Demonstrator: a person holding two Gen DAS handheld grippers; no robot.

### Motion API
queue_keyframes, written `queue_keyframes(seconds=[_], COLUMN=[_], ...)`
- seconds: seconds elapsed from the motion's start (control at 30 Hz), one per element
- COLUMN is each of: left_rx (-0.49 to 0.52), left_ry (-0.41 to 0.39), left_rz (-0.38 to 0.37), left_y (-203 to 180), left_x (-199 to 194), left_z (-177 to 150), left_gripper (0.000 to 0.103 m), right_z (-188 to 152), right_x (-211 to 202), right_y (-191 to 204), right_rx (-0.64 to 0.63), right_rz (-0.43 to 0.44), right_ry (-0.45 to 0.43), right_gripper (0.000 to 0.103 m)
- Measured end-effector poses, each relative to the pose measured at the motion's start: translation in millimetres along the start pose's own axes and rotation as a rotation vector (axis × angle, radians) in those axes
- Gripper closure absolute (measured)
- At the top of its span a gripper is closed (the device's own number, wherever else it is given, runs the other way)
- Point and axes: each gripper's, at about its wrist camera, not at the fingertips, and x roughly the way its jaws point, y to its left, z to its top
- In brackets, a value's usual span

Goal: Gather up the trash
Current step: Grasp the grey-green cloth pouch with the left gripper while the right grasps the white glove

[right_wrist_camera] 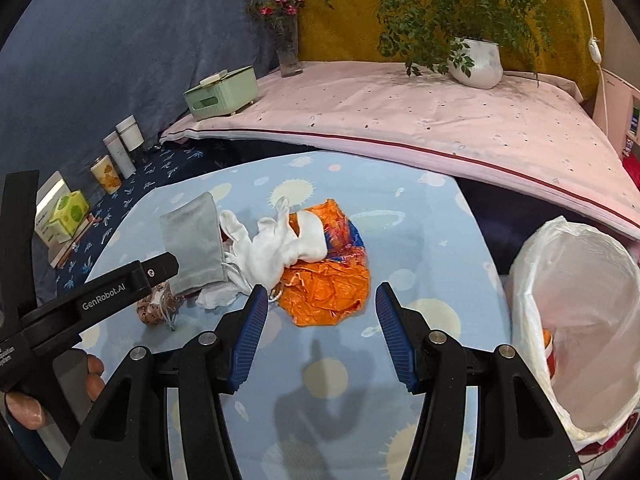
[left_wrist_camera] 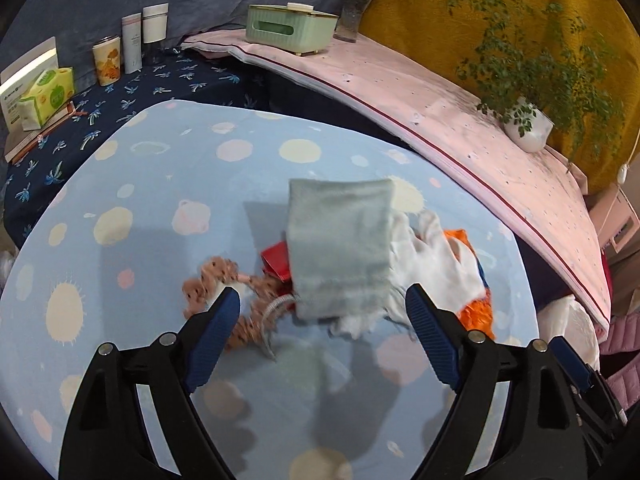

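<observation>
Heaped mid-way across a light-blue patterned cloth (right_wrist_camera: 400, 208): a grey fabric pouch (right_wrist_camera: 195, 241) with its drawstring end toward the cameras, a white glove (right_wrist_camera: 276, 254) touching its right side, a crumpled orange wrapper (right_wrist_camera: 326, 292) under and right of the glove. Beside the pouch's near end, a wad of white tissue (right_wrist_camera: 216, 298) and a brown spotted scrunchie (left_wrist_camera: 208, 280); peeking from under the pouch's left edge, a red packet (left_wrist_camera: 276, 260). Just short of the pile, left gripper (left_wrist_camera: 323, 314), jaws wide apart, holding nothing. Facing the orange wrapper, right gripper (right_wrist_camera: 322, 316), jaws likewise spread and empty. At the cloth's right edge, a bin lined with a white plastic bag (right_wrist_camera: 576, 320), mouth open. Farther back, on a pink-covered ledge (right_wrist_camera: 400, 112): a green tissue box (right_wrist_camera: 220, 94), a flower vase (right_wrist_camera: 288, 50), a potted plant (right_wrist_camera: 478, 62).
</observation>
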Motion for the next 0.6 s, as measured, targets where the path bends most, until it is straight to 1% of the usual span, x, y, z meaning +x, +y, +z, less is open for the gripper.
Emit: queue_keyframes(seconds=[0.13, 0.33, 0.37, 0.4, 0.43, 0.47, 0.5, 0.53, 0.57, 0.6], left_rx=[-0.004, -0.012, -0.011, -0.009, -0.009, -0.01, -0.01, -0.009, -0.001, 0.005], left_ry=[0.012, 0.028, 0.029, 0.032, 0.036, 0.039, 0.043, 0.046, 0.054, 0.061], left_rz=[-0.003, -0.036, -0.043, -0.049, -0.057, -0.064, -0.066, -0.064, -0.069, -0.071], left_y=[7, 9, 9, 8, 7, 7, 6, 5, 3, 2], left_x=[18, 40, 43, 45, 47, 49, 50, 52, 53, 55], left_z=[14, 27, 28, 29, 30, 31, 31, 31, 31, 30], left_gripper=[0.022, 0.023, 0.026, 0.032, 0.036, 0.042, 0.047, 0.051, 0.061, 0.068], right_z=[9, 20, 20, 20, 20, 20, 20, 19, 19, 19], right_x=[23, 55, 59, 64, 67, 71, 74, 75, 78, 80], right_y=[9, 12, 11, 11, 11, 12, 12, 13, 14, 15], right_rx=[-0.008, -0.007, -0.007, -0.008, -0.009, -0.011, -0.014, -0.019, -0.026, -0.032], right_rz=[0.004, -0.001, -0.003, 0.0, 0.003, 0.004, 0.003, 0.005, 0.007, 0.009], right_ry=[0.013, 0.037, 0.043, 0.051, 0.057, 0.062, 0.064, 0.067, 0.071, 0.077], right_gripper=[0.048, 0.048, 0.048, 0.048, 0.048, 0.048, 0.05, 0.051, 0.056, 0.062])
